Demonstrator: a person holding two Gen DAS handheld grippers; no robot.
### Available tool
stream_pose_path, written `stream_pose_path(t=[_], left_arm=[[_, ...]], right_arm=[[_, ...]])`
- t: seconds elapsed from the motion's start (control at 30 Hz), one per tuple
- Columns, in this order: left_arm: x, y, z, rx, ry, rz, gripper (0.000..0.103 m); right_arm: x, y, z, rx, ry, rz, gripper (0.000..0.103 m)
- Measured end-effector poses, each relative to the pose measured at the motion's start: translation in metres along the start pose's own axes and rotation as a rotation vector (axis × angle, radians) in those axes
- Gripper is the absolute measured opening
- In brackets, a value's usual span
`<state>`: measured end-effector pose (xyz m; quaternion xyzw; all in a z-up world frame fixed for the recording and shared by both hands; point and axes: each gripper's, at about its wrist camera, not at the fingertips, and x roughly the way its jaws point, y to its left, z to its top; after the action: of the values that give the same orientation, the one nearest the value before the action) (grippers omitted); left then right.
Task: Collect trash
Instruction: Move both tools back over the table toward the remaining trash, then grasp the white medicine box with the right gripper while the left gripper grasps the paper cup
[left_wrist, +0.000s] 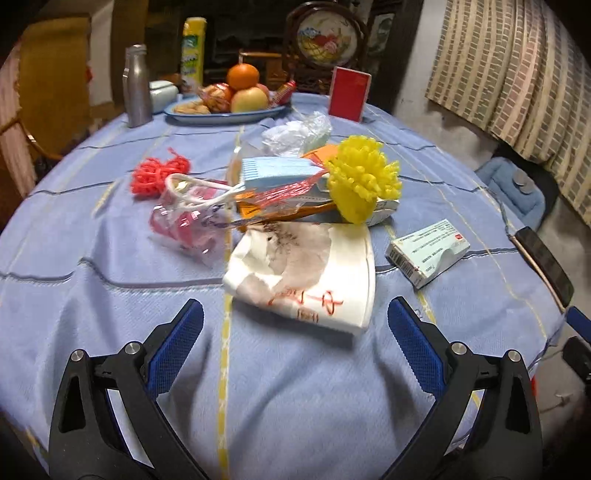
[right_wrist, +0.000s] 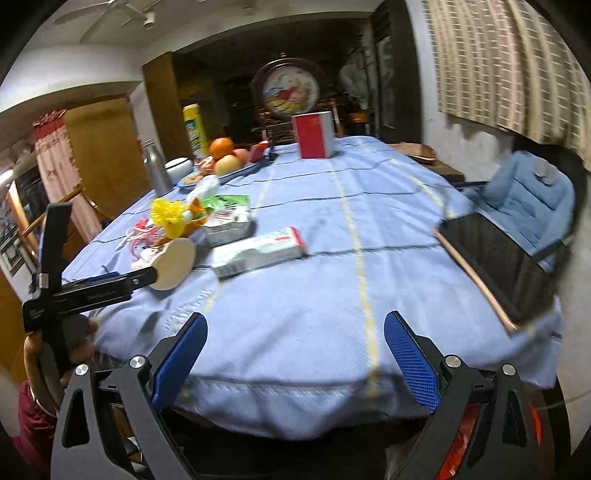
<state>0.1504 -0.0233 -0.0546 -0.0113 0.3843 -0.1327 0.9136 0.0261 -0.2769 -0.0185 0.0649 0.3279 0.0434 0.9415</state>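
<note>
Left wrist view: left gripper (left_wrist: 295, 332) spread wide, empty, just short of crushed paper cup (left_wrist: 306, 273) lying on blue tablecloth (left_wrist: 110, 295) before the trash pile (left_wrist: 295, 184); right gripper (right_wrist: 295, 350) likewise wide, empty, at table edge.

The printing on the small carton (left_wrist: 427, 252), at four o'clock of the trash pile, is too small to read. Under the yellow foam net (left_wrist: 360, 180), flat packets are mostly covered. The right wrist view is motion-blurred, smearing that carton. The dark tray (left_wrist: 546, 266) is cut off at three o'clock.
</note>
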Motion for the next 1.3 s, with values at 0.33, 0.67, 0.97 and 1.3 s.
stream_pose_path(t=[0.33,0.67,0.97,1.3], left_arm=[[0.026,0.007,0.009,-0.038,0.099,-0.12,0.096],[0.021,0.017,0.008,-0.103,0.056,-0.171,0.096],[0.019,0.021,0.005,-0.121,0.039,-0.197,0.096],[0.017,0.015,0.004,-0.091,0.029,-0.213,0.096]], right_arm=[[0.046,0.012,0.024,-0.032,0.077,0.04,0.097],[0.117,0.034,0.059,-0.063,0.212,0.028,0.097],[0.163,0.063,0.064,-0.271,0.316,-0.13,0.097],[0.112,-0.033,0.06,-0.078,0.244,-0.299,0.097]])
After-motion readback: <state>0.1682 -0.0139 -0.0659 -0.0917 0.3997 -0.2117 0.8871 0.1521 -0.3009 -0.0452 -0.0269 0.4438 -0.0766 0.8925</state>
